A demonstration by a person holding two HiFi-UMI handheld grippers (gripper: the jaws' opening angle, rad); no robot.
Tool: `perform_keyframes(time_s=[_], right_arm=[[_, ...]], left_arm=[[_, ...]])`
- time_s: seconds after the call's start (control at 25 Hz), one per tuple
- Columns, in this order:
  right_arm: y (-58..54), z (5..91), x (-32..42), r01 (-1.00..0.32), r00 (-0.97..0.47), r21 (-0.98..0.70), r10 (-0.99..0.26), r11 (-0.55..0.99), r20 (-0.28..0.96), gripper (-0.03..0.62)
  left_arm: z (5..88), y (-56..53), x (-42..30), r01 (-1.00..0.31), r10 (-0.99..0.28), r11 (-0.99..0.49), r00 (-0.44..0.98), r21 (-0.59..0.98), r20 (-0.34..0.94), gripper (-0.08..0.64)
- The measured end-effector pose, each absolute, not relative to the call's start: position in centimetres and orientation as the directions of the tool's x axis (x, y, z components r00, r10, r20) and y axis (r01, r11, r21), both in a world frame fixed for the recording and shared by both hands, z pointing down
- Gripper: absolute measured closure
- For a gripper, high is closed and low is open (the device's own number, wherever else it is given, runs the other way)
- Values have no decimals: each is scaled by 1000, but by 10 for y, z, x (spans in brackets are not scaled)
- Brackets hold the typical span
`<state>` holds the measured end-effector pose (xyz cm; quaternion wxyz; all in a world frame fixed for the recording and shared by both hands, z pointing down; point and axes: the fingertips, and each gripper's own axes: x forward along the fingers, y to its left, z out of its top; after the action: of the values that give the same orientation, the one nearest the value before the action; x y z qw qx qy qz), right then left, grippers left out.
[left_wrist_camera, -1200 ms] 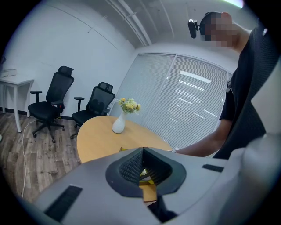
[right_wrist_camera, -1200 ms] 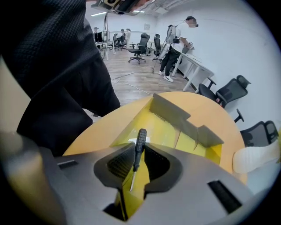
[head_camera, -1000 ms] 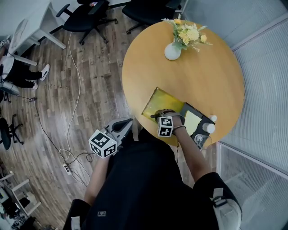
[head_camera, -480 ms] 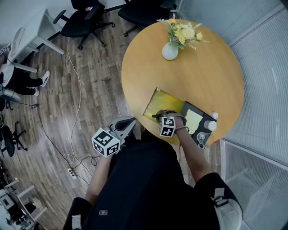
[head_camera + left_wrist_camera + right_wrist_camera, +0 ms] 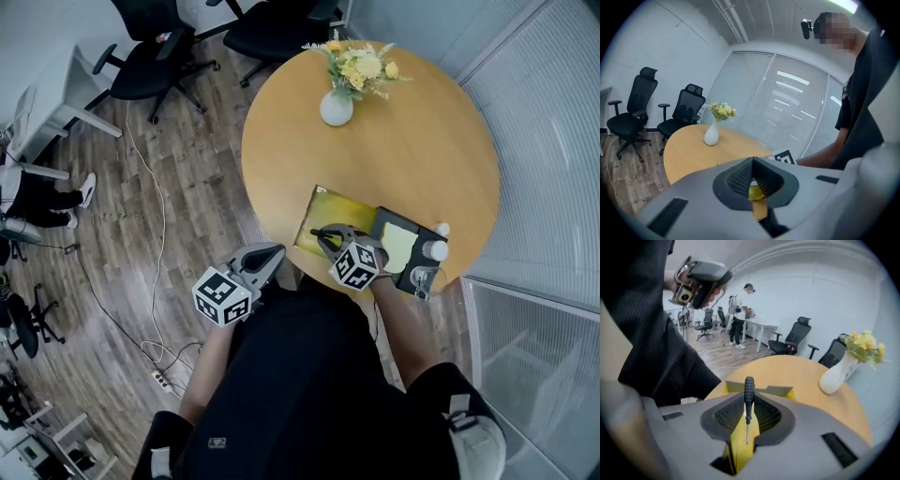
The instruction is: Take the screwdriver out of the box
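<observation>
R gripper (image 5: 748, 405) is clamped on the screwdriver (image 5: 748, 386), black handle at the far end, shaft running back btw the pads. Vs 0.5 s ago it's tilted up off the yellow box (image 5: 323, 208), and the tool now sits over the box's near edge. Extraction looks nearly done; next it needs a set-down spot on the round table (image 5: 394, 141). L gripper (image 5: 270, 255) is pinched closed w/ nothing in it, off the table's near-left.

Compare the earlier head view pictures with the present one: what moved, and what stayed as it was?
The right tongs, shut on the screwdriver, rose slightly and tilted above the yellow box. The left tongs stayed off the table's edge, holding nothing. The box and the vase kept their places.
</observation>
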<state>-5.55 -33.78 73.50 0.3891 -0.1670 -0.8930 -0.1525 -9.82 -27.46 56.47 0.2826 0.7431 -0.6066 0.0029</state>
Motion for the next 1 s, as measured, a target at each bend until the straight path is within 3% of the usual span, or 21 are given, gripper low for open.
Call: perform_keyframes(time_s=[0.16, 0.36, 0.64, 1.0], right_arm=[[-343, 682, -65, 271, -772, 118, 142, 955, 619, 532], [-329, 629, -74, 217, -875, 20, 186, 976, 447, 532], [-324, 592, -74, 160, -915, -31, 160, 987, 370, 532], [-317, 587, -55, 87, -923, -36, 94, 996, 372, 532]], left_arm=[[562, -274, -101, -900, -895, -133, 289, 415, 340, 554], [563, -268, -107, -892, -885, -166, 323, 421, 335, 554], [561, -264, -116, -865, -864, -241, 398, 440, 310, 554], [556, -282, -101, -824, -813, -354, 505, 443, 289, 554]])
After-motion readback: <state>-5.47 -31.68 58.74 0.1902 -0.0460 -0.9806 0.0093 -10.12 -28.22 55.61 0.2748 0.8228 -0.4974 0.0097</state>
